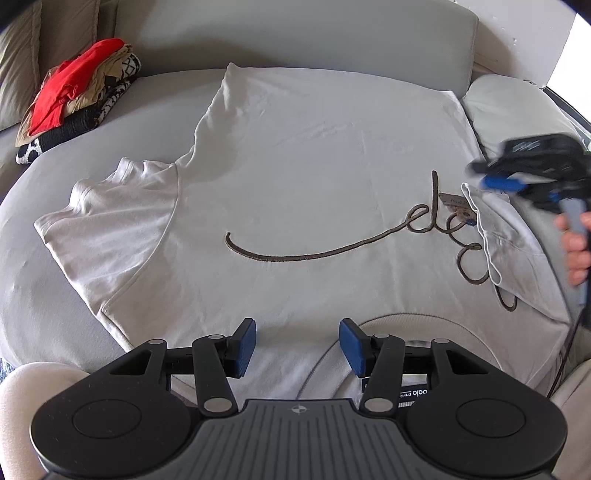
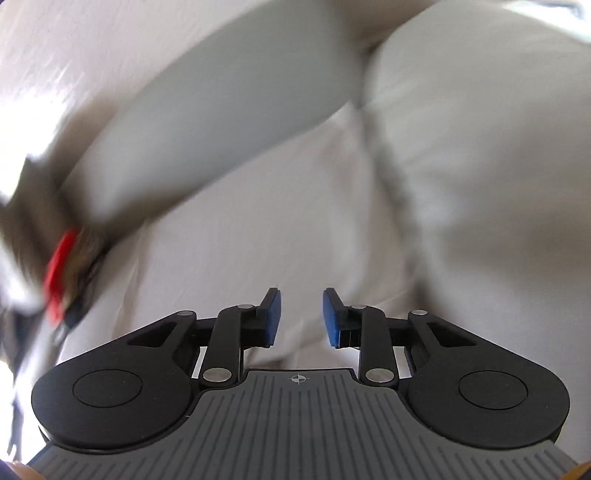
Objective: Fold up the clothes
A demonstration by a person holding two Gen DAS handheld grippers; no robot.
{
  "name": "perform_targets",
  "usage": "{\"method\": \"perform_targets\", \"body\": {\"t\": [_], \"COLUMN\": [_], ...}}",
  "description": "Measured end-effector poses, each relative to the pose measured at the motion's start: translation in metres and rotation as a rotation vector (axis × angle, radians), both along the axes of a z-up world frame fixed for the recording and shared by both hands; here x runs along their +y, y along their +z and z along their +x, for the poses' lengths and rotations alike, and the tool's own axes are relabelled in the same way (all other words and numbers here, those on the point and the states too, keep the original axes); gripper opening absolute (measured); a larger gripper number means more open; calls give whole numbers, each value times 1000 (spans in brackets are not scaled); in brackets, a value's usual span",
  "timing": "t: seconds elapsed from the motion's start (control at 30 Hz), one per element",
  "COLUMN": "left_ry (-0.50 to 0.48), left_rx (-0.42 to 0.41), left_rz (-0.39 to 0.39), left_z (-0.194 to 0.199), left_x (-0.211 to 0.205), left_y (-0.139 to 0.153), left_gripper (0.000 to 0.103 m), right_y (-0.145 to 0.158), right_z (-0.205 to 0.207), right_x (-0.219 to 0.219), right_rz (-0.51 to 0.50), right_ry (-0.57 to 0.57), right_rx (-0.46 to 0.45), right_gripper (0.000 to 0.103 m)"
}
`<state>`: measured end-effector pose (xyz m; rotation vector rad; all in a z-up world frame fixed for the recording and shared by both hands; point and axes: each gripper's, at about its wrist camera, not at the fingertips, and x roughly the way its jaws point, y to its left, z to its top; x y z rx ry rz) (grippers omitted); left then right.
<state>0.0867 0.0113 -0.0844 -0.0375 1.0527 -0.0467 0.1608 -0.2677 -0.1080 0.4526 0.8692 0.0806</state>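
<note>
A white T-shirt with a dark cursive embroidered line lies face up on the grey sofa seat. One sleeve is spread out to the left. The other sleeve is folded in over the lettering at the right. My left gripper hovers open over the shirt just beside the collar, with nothing between its blue pads. My right gripper shows blurred above the folded sleeve, held by a hand. In the right wrist view, the right gripper stands a little open and empty over blurred pale cloth.
A pile of folded clothes, red, tan and black-and-white, sits at the back left of the seat and shows as a red blur in the right wrist view. A pale cushion lies at the back right. The grey backrest runs behind.
</note>
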Motion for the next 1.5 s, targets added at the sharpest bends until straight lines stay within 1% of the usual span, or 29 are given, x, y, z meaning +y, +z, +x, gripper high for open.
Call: {"method": "perform_targets", "body": {"t": [0.03, 0.07, 0.13, 0.2, 0.23, 0.27, 0.3, 0.37, 0.47, 0.57, 0.6, 0.7, 0.77, 0.8, 0.83, 0.9, 0.93, 1.03, 1.1, 1.2, 1.27, 1.3, 1.37, 1.43, 1.47, 1.5], "left_ry": [2, 4, 4, -9, -16, -21, -23, -26, -18, -7, -10, -26, -31, -31, -29, -23, -21, -6, -1, -10, -15, -15, -9, 0, -1, -3], "left_rx": [1, 2, 4, 4, 4, 4, 4, 4, 2, 4, 2, -6, -13, -15, -18, -27, -31, -31, -23, -29, -40, -45, -47, -44, -44, -45], "left_rz": [1, 1, 0, 3, 6, 10, 17, 29, 41, 45, 49, 52, 55, 56, 55, 54, 54, 53, 50, 49, 52, 51, 46, 36, 34, 33], "left_z": [0, 1, 1, 1, 0, -1, -2, -4, -6, -6, -7, -10, -12, -12, -14, -17, -19, -24, -27, -35, -40, -43, -46, -48, -49, -51], "left_x": [0, 0, -3, -7, -8, -10, -10, -11, -9, -10, -11, -14, -14, -14, -13, -10, -8, -4, -2, -2, -1, 0, 2, 5, 4, 4], "left_y": [0, -1, -2, -2, -2, -2, -2, -1, -1, -2, -2, 1, 4, 5, 6, 8, 10, 10, 9, 10, 13, 14, 15, 14, 14, 14], "left_gripper": [50, 50, 50, 50, 51, 51, 51, 51, 51, 51, 51, 51, 51, 51, 51, 51, 51, 51, 51, 51, 51, 52, 52, 52, 52, 52], "right_y": [2, 3, -5, -21, -27, -31, -31, -30, -19, -11, -10, -25, -30, -33, -32, -22, -15, 1, 0, -12, -10, -9, -7, -1, 2, 8], "right_z": [-4, -7, -17, -14, -15, -14, -16, -20, -26, -25, -26, -24, -25, -25, -29, -42, -49, -75, -85, -99, -104, -107, -111, -119, -123, -129], "right_x": [-8, -17, -25, -13, -11, -9, -13, -20, -15, -10, -7, 17, 20, 22, 18, 13, 13, 31, 43, 54, 49, 43, 33, 26, 22, 23], "right_rz": [-33, -66, -83, -134, -169, -263, -260, -245, -220, -157, -155, -239, -374, -442, -442, -371, -346, -273, -231, -361, -422, -434, -465, -448, -438, -397], "right_ry": [-39, -77, 4, 40, 34, 3, -22, -72, -79, -33, -28, 20, -32, -59, -72, -85, -90, -14, 53, 75, 30, 25, 7, -23, -38, -33], "right_rx": [12, 24, 66, 113, 106, 99, 97, 94, 43, 8, 4, 59, 89, 105, 109, 109, 102, 36, 31, 52, 91, 111, 156, 161, 163, 124], "right_gripper": [4, 3, 3, 3, 2, 1, 0, 2, 8, 8, 8, 8, 7, 0, 0, 0, 13, 14, 14, 13, 15, 18, 18, 18, 21, 21]}}
